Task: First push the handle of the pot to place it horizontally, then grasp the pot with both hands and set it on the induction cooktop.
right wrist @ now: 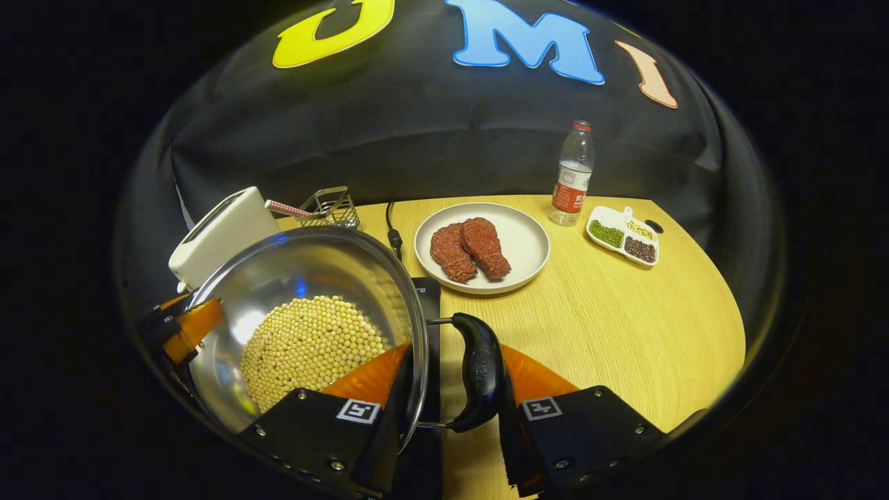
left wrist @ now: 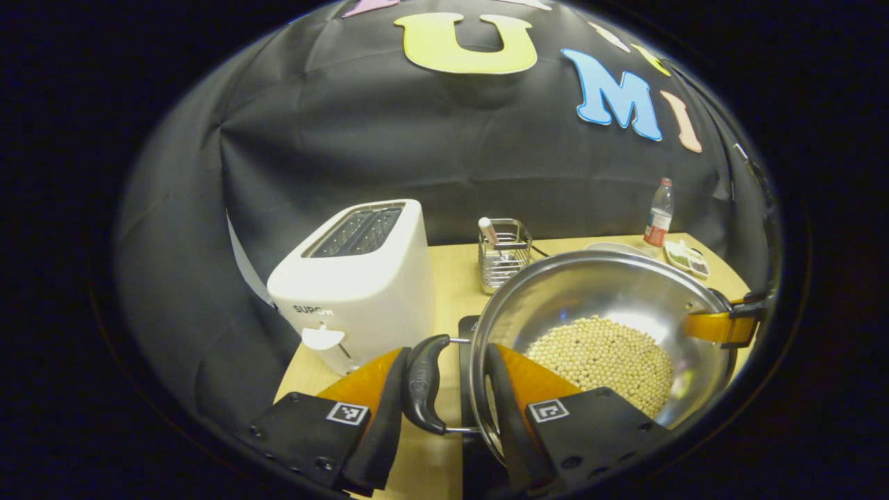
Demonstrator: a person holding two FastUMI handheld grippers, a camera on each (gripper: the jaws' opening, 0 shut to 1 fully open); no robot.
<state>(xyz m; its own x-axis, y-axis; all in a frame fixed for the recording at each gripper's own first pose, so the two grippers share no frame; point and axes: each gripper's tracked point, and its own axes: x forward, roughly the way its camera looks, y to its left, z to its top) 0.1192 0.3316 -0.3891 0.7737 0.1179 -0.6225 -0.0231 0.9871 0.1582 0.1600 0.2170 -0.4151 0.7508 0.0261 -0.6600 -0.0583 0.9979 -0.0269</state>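
Both-hands grasp step: left gripper (left wrist: 444, 389) and right gripper (right wrist: 451, 389) each seem closed on a pot (left wrist: 611, 292) side handle and wall, so the next move is a level lowering onto the induction cooktop (right wrist: 432, 305) at 6 o'clock.

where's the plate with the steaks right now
In the right gripper view the plate sits on the table toward the back, between the pot on its left and the water bottle on its right.

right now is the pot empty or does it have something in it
Not empty. The pot holds a heap of small pale round beans covering much of its bottom; bare shiny metal shows above them, so it is far from full.
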